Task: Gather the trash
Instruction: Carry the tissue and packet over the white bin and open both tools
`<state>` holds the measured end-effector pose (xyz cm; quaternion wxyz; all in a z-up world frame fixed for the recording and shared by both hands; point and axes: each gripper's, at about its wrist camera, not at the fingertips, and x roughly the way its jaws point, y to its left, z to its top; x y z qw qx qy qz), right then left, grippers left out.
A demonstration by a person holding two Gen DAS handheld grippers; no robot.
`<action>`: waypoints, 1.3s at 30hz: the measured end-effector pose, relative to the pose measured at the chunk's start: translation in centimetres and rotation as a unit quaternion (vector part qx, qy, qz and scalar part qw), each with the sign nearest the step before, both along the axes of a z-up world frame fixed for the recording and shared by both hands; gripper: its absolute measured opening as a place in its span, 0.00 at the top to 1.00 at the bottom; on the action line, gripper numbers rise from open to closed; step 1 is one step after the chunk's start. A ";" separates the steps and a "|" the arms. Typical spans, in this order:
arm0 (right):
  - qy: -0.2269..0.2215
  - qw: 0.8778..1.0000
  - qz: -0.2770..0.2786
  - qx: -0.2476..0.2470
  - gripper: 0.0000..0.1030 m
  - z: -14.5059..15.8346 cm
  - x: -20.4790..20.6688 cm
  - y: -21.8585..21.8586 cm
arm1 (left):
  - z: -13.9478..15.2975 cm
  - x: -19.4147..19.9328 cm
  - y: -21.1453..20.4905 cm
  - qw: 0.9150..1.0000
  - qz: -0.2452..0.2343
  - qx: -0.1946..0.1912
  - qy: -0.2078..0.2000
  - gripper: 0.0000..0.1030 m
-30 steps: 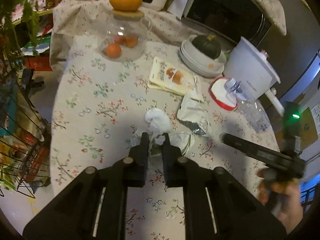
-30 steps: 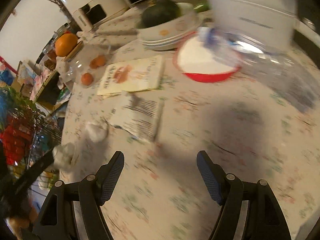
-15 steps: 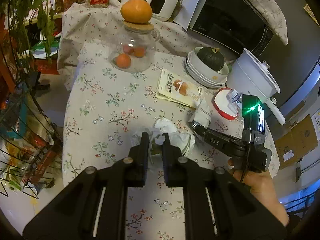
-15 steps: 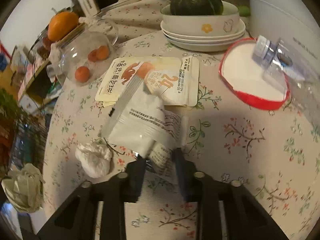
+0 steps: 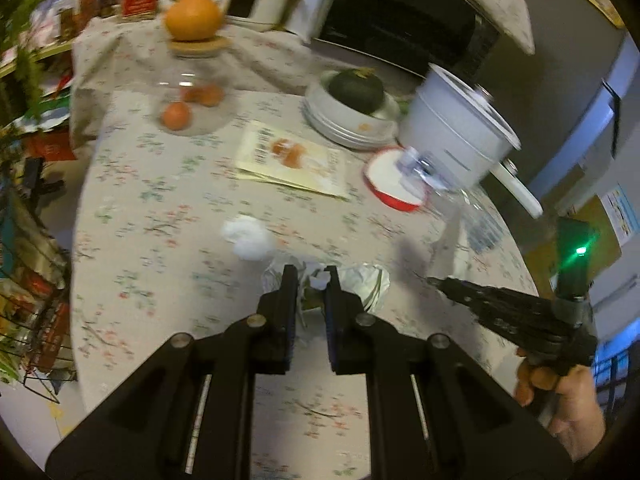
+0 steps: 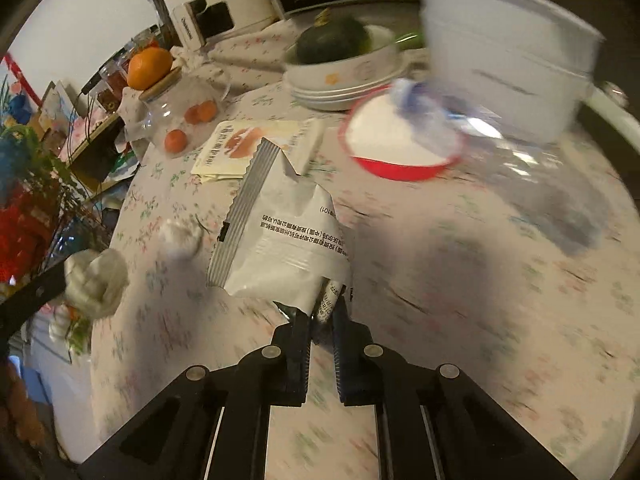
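Pinching a white torn packet (image 6: 280, 240) in right gripper (image 6: 322, 320), left gripper (image 5: 311, 280) fingers clamped on crumpled wrapper (image 5: 360, 284).

Two grippers are showing: the left gripper (image 5: 311, 276) and the right gripper (image 6: 323, 314). Three trash pieces are showing: one white wrapper (image 6: 280, 232), one crumpled wrapper (image 5: 366, 282) and one tissue ball (image 5: 248, 236). Three small oranges (image 5: 176, 115) are sitting in one glass jar (image 5: 192, 92), one large orange (image 5: 194, 17) topping it.

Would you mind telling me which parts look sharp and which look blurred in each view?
Left wrist view: the gripper is sharp, the table and jar smeared. Right wrist view: the gripper and its wrapper are crisp, the pot and bottle streaked.
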<state>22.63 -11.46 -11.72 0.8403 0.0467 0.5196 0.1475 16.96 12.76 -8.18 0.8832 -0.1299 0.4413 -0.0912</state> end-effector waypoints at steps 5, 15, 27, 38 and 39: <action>-0.009 1.000 -0.024 -0.007 0.90 1.7 -3.2 -5.2 | 0.1 -0.7 -4.0 0.999 -0.043 -0.003 0.001 0.86; 0.009 0.996 -0.087 -0.001 0.90 2.8 -8.9 -14.9 | 0.3 -3.1 -13.7 0.988 -0.153 -0.017 -0.004 0.86; 0.080 0.980 -0.180 0.006 0.89 -1.1 -16.6 -27.3 | -1.2 -7.4 -28.0 0.953 -0.303 0.001 -0.001 0.86; 0.124 0.963 -0.240 0.019 0.79 -4.2 -20.9 -34.0 | -4.2 -10.6 -37.0 0.923 -0.383 0.032 -0.003 0.85; 0.125 0.962 -0.244 0.023 0.76 -4.2 -21.4 -34.4 | -4.4 -10.6 -37.5 0.922 -0.386 0.034 -0.002 0.85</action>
